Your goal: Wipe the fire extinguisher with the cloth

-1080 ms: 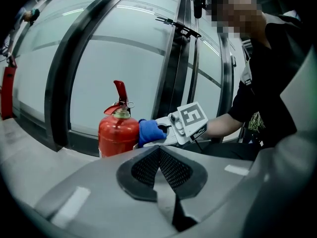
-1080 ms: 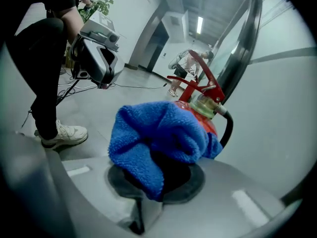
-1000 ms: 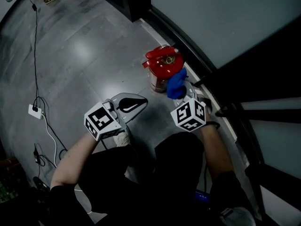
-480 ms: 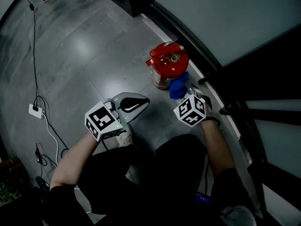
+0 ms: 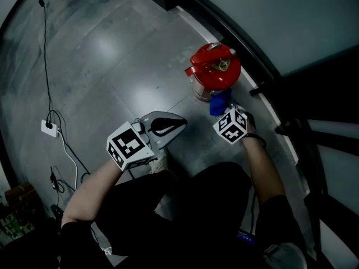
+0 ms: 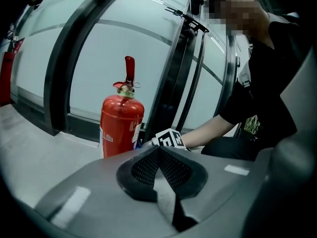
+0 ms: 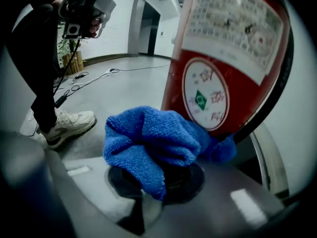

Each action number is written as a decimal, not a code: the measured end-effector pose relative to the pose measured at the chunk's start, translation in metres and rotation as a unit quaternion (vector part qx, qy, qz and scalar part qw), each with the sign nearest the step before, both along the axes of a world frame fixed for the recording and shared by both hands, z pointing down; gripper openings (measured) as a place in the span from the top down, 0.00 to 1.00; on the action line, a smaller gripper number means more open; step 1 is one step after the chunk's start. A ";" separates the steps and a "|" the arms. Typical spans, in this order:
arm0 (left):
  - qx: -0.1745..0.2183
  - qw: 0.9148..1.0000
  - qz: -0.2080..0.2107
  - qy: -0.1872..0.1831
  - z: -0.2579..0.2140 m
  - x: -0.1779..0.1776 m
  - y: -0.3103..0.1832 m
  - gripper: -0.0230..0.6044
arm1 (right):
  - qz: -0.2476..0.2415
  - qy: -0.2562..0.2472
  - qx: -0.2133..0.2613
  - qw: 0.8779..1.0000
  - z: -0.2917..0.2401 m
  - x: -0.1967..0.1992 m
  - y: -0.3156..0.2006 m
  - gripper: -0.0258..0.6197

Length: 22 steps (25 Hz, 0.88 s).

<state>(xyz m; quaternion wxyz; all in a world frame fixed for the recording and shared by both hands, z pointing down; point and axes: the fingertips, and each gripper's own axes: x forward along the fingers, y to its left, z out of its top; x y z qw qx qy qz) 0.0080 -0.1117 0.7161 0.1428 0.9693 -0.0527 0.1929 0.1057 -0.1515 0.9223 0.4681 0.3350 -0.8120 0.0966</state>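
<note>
A red fire extinguisher (image 5: 213,69) stands upright on the grey floor beside a dark glass wall; the left gripper view shows its body (image 6: 121,124) and the right gripper view its labelled side (image 7: 225,58). My right gripper (image 5: 224,110) is shut on a bunched blue cloth (image 7: 148,142), also seen in the head view (image 5: 220,102), pressed against the lower body of the extinguisher. My left gripper (image 5: 168,125) hovers to the left, shut and empty, its pads (image 6: 159,166) meeting.
A white power strip (image 5: 48,129) with black cables (image 5: 46,55) lies on the floor at far left. The dark wall base (image 5: 263,102) runs close behind the extinguisher. A white shoe (image 7: 67,126) of the person stands near the cloth.
My right gripper has slid the blue cloth down the extinguisher's side toward its base. The left gripper has barely moved.
</note>
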 end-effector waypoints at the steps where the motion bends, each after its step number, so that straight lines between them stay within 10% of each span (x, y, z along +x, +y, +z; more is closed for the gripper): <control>1: -0.003 1.000 -0.001 0.000 0.001 -0.001 0.000 0.95 | 0.008 -0.002 -0.006 1.000 0.008 0.001 0.000 0.89; 22: -0.038 0.997 -0.057 -0.022 0.023 -0.049 0.004 0.95 | 0.102 -0.032 -0.104 0.989 0.115 -0.006 -0.002 0.89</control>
